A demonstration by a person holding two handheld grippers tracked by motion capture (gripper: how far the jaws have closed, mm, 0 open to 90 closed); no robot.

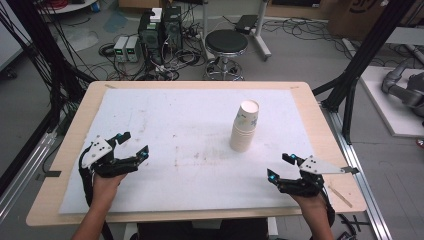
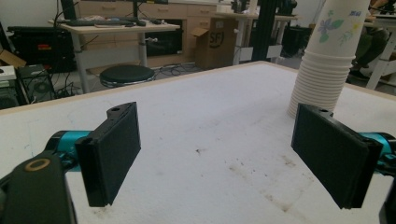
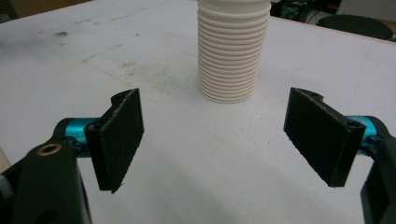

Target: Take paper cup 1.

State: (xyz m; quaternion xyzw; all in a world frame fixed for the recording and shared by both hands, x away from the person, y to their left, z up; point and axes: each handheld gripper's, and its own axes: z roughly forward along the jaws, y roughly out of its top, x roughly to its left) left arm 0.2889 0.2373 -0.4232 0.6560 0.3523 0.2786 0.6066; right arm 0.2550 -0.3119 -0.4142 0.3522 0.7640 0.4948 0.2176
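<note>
White paper cups, nested into one upright stack (image 1: pixel 244 127), stand on the white foam mat (image 1: pixel 165 125) covering the wooden table (image 1: pixel 75 130), right of the mat's centre. Left gripper (image 1: pixel 133 145): well left of the stack and nearer the person, jaws spread wide, nothing between them. Right gripper (image 1: pixel 280 166): nearer the person than the stack, slightly to its right, jaws likewise spread and empty. Neither touches the stack.

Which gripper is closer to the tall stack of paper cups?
The right one. The right gripper sits open just in front of the stack of paper cups, slightly to its right. The left gripper, also open, waits far across the white mat.
</note>
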